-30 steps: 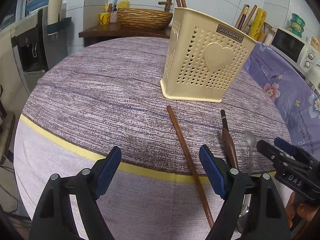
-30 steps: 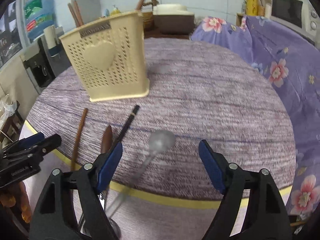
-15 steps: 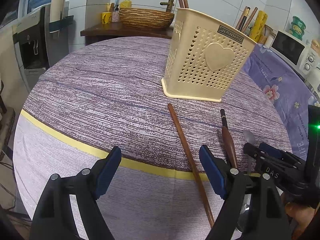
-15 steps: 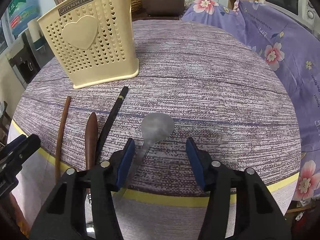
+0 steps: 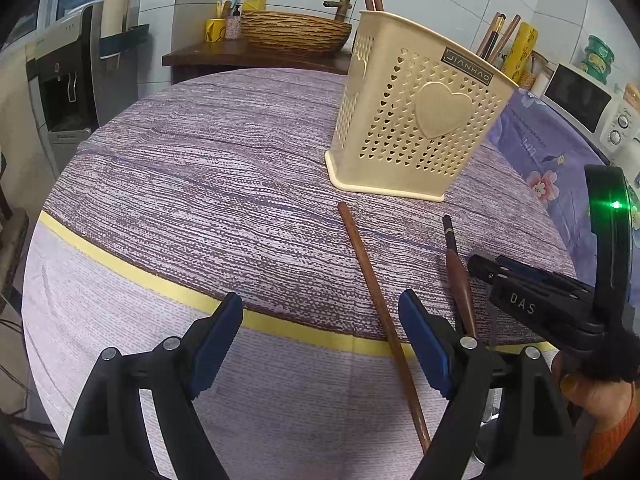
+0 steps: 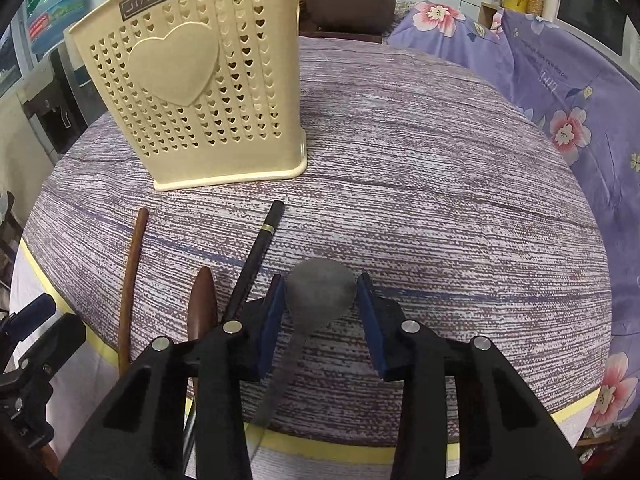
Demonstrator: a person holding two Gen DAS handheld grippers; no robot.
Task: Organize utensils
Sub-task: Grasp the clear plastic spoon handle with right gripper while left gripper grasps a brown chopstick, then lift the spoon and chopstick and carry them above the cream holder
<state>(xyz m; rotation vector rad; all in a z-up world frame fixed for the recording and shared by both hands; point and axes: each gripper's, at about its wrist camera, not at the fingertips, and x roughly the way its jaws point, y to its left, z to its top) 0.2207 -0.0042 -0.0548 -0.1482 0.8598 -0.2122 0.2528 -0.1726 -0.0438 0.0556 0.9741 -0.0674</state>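
A metal spoon (image 6: pixel 320 294) lies on the round table, handle toward me. My right gripper (image 6: pixel 320 284) is closing over its bowl, with the blue pads (image 6: pixel 272 320) touching the bowl's two edges. Left of it lie a dark brown wooden utensil (image 6: pixel 202 304), a black chopstick (image 6: pixel 256 256) and a brown chopstick (image 6: pixel 130 280). The cream perforated holder (image 6: pixel 200 92) stands upright behind them with chopsticks in it. My left gripper (image 5: pixel 320 300) hovers open over the table's front edge, nothing between its fingers; the brown chopstick (image 5: pixel 376 300) runs just inside its right finger. The right gripper (image 5: pixel 492 268) shows at the right.
The table (image 5: pixel 180 184) has a purple striped cloth with a yellow band near its rim. A purple floral cloth (image 6: pixel 560 92) covers furniture to the right. A water dispenser (image 5: pixel 68 92) stands at the left, a shelf with a woven basket (image 5: pixel 296 32) behind, a microwave (image 5: pixel 580 100) at the right.
My right gripper has moved forward and down over the spoon's bowl, and its jaws have narrowed from wide apart to the bowl's width. The left gripper has stayed put and open.
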